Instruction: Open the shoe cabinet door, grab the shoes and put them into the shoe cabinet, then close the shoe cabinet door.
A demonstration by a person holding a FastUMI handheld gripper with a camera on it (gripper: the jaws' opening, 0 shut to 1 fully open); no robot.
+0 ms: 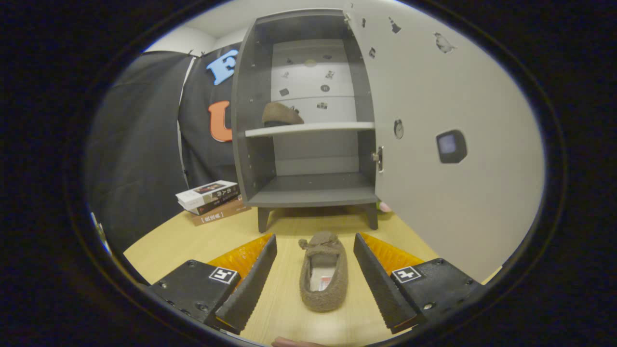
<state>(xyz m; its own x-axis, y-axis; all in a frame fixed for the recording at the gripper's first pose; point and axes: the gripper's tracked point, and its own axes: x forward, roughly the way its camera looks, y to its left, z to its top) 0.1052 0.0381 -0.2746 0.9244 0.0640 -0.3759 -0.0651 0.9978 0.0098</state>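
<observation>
I have the tool point(315, 277) spread wide at the bottom centre of the frame, gripping nothing, and the second shoe point(323, 276) lies on the worktop point(164, 253) right between its two fingers point(250, 284), touching neither. The shoe's long axis runs straight along my line of sight, heel toward me and bow-trimmed toe pointing at the cabinet point(308, 120), so the fingers flank its two long sides and closing would pinch it across the width.

The cabinet stands just beyond the toe, upper centre, raised on short legs. Its door point(448, 144) is swung open and fills the right of the frame, its lower edge hanging close over the worktop just beside my right finger; I judge that the tightest margin when I lift. One shoe point(281, 114) already sits on the middle shelf point(311, 128), toward its left. The bottom shelf point(313, 190) is bare and dead ahead. A stack of books point(212, 200) lies at centre left, beside the cabinet, well off my path.
</observation>
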